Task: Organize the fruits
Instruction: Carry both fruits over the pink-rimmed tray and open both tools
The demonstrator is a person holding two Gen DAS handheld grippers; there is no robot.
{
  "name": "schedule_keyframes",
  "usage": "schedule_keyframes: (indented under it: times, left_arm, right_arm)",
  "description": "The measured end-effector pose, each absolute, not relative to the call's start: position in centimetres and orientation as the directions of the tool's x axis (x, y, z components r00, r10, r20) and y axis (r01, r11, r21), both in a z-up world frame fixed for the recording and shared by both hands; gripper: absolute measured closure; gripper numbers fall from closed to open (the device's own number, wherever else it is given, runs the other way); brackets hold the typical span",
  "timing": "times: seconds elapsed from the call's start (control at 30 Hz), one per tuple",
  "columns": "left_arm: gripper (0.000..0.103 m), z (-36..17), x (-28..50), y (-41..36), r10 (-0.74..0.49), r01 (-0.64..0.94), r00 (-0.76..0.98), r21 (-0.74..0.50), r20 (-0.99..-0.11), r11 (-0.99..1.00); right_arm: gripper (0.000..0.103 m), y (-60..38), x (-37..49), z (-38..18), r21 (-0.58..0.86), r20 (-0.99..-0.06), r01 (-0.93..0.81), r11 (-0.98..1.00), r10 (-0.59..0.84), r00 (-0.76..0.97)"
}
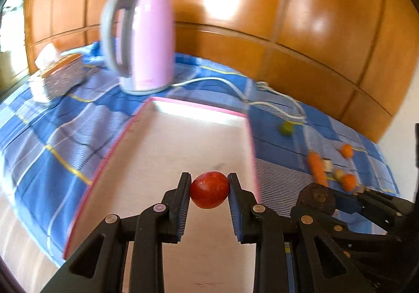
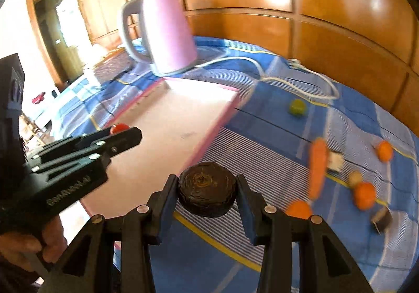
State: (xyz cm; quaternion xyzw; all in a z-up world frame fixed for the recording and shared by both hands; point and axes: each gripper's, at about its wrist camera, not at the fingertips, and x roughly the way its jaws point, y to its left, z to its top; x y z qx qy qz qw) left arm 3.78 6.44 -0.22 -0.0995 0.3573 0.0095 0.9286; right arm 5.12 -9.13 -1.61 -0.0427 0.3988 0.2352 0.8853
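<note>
My left gripper (image 1: 209, 189) is shut on a red tomato-like fruit (image 1: 209, 190) and holds it above a white board with a pink rim (image 1: 183, 141). My right gripper (image 2: 207, 189) is shut on a dark brown round fruit (image 2: 207, 189) above the blue checked cloth (image 2: 262, 135), just right of the board (image 2: 178, 120). The left gripper (image 2: 115, 135) shows in the right wrist view with the red fruit (image 2: 119, 127) at its tip. A carrot (image 2: 317, 167), several orange fruits (image 2: 364, 195) and a green fruit (image 2: 297, 107) lie on the cloth to the right.
A pink kettle (image 1: 146, 41) with a white cord (image 1: 235, 88) stands behind the board. A tissue box on a patterned box (image 1: 57, 72) sits at the far left. Wooden panels (image 1: 288, 17) back the table. Small pale and dark pieces (image 2: 335, 160) lie among the fruits.
</note>
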Motion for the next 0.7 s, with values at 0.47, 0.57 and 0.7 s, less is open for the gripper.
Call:
schedule_keyframes:
  times: [0.47,0.57,0.7]
  left_arm:
    - [0.070,-1.9,3.4,12.3,0.075,-0.285,0.710,-0.189,-0.700,0.940]
    - [0.070,-2.1,3.2,12.5,0.076,-0.297,0.706,-0.197,-0.705,0.935]
    - [0.070,-2.1,3.1,11.7,0.061,-0.277,0.708,-0.197,-0.703,0.941]
  right_arm:
    - [0.058,-2.3,7.5,-1.8,0.187,-0.728,-0.499,0.846,0.460,0.509]
    - [0.058,-3.0,7.2,-2.4,0.194,-0.737,-0.475,0.859,0.447,0.507]
    - [0.058,-4.7,6.5,-2.7,0.209,-0.739,-0.423,0.882,0.426,0.522]
